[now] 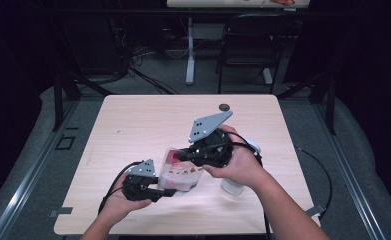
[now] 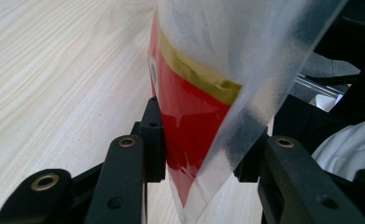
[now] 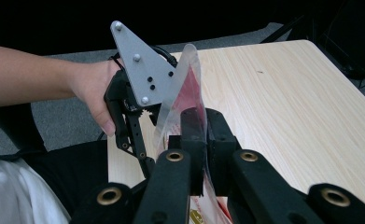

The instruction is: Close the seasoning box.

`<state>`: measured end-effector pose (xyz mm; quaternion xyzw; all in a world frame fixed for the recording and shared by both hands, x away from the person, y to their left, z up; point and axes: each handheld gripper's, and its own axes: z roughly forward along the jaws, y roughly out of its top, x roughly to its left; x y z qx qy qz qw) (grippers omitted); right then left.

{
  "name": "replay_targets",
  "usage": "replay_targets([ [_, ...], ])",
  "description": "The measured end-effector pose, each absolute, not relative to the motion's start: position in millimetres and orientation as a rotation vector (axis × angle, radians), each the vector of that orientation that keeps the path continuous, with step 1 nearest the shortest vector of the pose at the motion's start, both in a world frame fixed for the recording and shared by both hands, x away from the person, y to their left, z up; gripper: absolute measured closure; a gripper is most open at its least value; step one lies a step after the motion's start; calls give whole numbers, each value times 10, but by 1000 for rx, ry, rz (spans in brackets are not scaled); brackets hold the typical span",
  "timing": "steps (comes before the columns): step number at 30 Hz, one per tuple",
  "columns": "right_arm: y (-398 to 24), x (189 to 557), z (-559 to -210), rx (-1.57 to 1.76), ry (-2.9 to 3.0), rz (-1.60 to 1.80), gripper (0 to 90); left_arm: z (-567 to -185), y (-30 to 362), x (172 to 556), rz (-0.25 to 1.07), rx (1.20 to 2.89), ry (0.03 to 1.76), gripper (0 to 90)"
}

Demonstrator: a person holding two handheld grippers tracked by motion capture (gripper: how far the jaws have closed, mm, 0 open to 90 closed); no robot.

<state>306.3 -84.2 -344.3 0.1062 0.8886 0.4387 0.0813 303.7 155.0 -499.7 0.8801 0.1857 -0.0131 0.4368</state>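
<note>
Seen from above, a person's two hands hold a clear plastic pouch (image 1: 182, 170) with red printing just above the lower middle of a pale wood tabletop (image 1: 148, 120). The left gripper (image 1: 167, 191), at lower left of centre, meets the pouch's lower edge, and the right gripper (image 1: 183, 155) takes its upper part. A white bottle (image 1: 233, 186) stands partly hidden under the right hand, and a small dark disc (image 1: 224, 107) lies near the tabletop's far edge. The left gripper view adds detail: the pouch (image 2: 203, 102) hangs between the half-closed jaws, red with a gold band, the left pad against it, and whether the right pad presses cannot be told. The right gripper view shows its jaws nearly together, pinching the pouch's thin edge (image 3: 186, 93), with the left gripper (image 3: 145, 161) farther off. Beyond the tabletop lie grey floor (image 1: 153, 70), trailing cables, a black chair (image 1: 248, 47) and a white table leg (image 1: 190, 50) in a dark room.
</note>
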Motion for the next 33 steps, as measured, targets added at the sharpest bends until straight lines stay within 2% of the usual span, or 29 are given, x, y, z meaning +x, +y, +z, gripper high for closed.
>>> replay_targets([
  [23,-1088,3037,-3522,372,2597,1333,716,-4976,1607,3023,-30,2233,470,667],
  [33,-1216,3026,-3626,404,2573,1334,739,-5007,1605,3019,-29,2263,481,672],
])
